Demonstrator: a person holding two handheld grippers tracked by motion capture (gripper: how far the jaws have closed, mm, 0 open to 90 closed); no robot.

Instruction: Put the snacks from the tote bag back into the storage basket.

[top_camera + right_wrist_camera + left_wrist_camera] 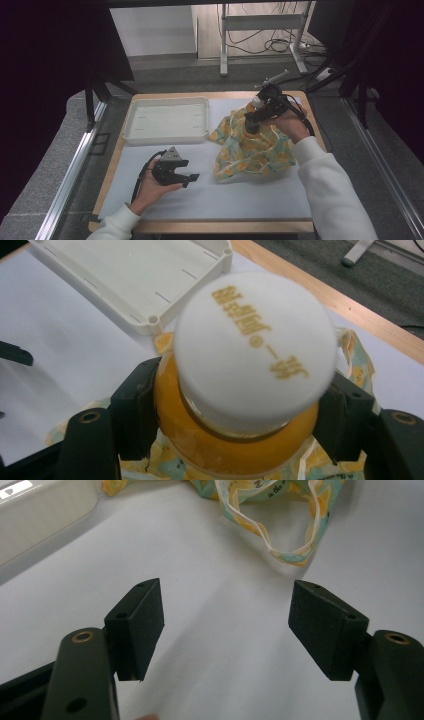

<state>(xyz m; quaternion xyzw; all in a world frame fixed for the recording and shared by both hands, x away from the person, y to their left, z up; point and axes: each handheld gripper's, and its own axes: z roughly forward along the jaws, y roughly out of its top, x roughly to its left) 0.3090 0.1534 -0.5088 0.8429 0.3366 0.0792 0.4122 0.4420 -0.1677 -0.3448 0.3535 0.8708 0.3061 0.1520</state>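
My right gripper [254, 118] is shut on an orange bottle [235, 445] just under its white cap [252, 347]; the black pads [135, 415] press on both sides of the neck. The bottle is held above a yellow and mint patterned cloth bag [250, 150], which lies crumpled on the right half of the white mat; the cap [256, 102] peeks out beside the gripper. My left gripper [191, 180] rests low over the mat at front left, open with nothing between its jaws [225, 625]. The bag's handle loop [280, 540] lies ahead of it.
An empty white tray [131, 119] sits at the back left of the mat [200, 197], also seen as the tray [130, 270] beyond the bottle. The wooden table edge [210, 227] runs along the front. A metal stand and cables are on the floor behind.
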